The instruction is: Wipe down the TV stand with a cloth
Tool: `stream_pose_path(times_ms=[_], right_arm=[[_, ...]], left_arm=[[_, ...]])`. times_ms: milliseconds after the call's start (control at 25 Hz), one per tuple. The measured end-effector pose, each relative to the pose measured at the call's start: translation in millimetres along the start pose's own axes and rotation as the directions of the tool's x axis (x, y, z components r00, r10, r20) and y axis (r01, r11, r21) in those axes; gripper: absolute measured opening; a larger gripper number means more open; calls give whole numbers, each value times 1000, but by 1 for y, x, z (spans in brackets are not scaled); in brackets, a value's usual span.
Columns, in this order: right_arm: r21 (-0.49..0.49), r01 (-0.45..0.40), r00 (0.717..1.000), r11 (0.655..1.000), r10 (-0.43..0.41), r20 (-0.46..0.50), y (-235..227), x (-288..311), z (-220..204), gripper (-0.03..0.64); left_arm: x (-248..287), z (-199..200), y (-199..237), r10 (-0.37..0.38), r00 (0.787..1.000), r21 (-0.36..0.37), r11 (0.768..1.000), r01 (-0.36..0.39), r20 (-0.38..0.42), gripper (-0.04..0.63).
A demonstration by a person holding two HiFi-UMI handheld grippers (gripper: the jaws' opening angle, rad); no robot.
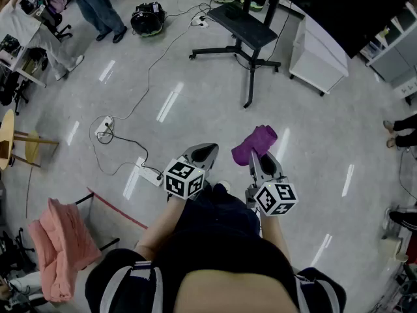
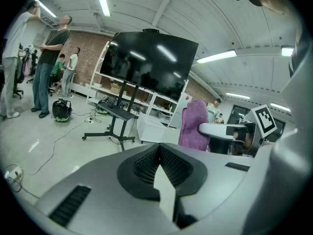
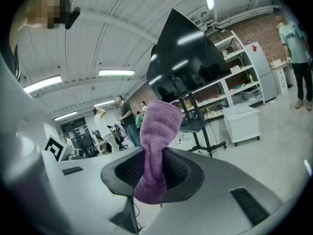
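the right gripper (image 3: 152, 175) is clamped on the middle of a purple microfibre cloth (image 3: 159, 126), and the bunched free end stands out past the jaw tips, likely so that fabric rather than plastic meets the surface. the left gripper (image 2: 161, 165) has its jaws together on nothing and sits alongside as a spare. the black tv stand (image 1: 246, 28), with its shelf under the television (image 2: 151, 62), stands well apart across the floor ahead, so wiping has not begun.

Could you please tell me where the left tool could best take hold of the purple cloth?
Probably the free bunched end of the purple cloth, sticking out past the right tool; come from its left, after opening the left tool.
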State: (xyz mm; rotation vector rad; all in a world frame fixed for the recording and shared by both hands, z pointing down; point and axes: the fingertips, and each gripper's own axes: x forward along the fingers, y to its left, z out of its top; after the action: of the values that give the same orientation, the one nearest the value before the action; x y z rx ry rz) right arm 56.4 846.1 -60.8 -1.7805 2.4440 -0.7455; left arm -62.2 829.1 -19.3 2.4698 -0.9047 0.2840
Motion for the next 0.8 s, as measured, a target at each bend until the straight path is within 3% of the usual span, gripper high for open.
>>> stream_pose_path(times_ms=[800], right_arm=[[-5,-55,998,998,55,-16,-42,-5,2,106]], left_arm=[[37,-4,-34,55,997,-28,998,-53,61,8]])
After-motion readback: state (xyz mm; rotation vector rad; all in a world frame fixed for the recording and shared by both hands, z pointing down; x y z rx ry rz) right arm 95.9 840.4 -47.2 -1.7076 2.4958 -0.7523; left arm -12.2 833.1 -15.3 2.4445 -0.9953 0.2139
